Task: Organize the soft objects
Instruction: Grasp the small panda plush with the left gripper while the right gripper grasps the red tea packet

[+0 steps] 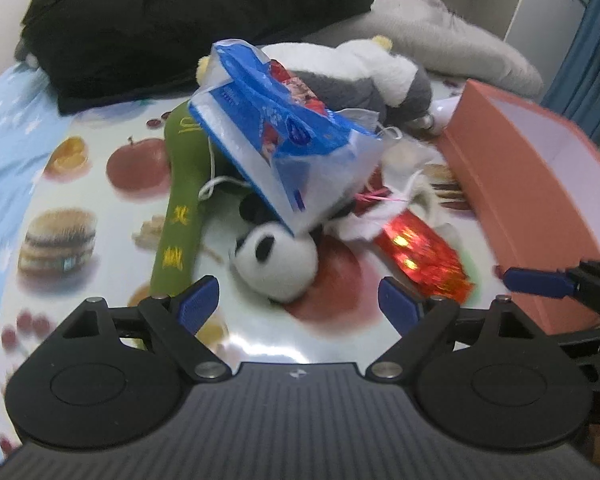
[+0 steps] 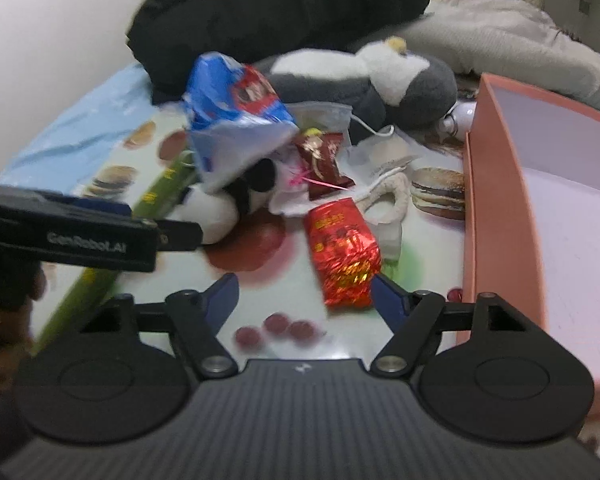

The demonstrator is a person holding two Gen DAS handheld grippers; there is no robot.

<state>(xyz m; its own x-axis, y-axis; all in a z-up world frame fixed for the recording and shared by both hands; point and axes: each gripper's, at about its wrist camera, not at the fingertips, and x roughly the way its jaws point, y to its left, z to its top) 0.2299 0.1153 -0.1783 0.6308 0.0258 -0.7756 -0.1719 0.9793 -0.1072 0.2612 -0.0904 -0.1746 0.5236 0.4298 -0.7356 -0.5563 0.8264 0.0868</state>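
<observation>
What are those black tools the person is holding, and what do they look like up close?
Each is a handheld matte black gripper: a ribbed body, two round discs and hinged bars with silver pins leading to two blue ribbed fingertip pads. The left gripper and right gripper look alike. White lettering on the left one's side reads GenRoboLAI, as far as the blur allows.

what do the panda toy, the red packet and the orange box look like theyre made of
Panda toy: plush fabric, by its fuzzy matte black and white surface.
Red packet: probably metallised foil or plastic film; it is crinkled and throws bright gold glints.
Orange box: likely cardboard, with thin, flat, stiff walls, a matte salmon outside and a pale lining. The blur leaves finer texture open.
</observation>
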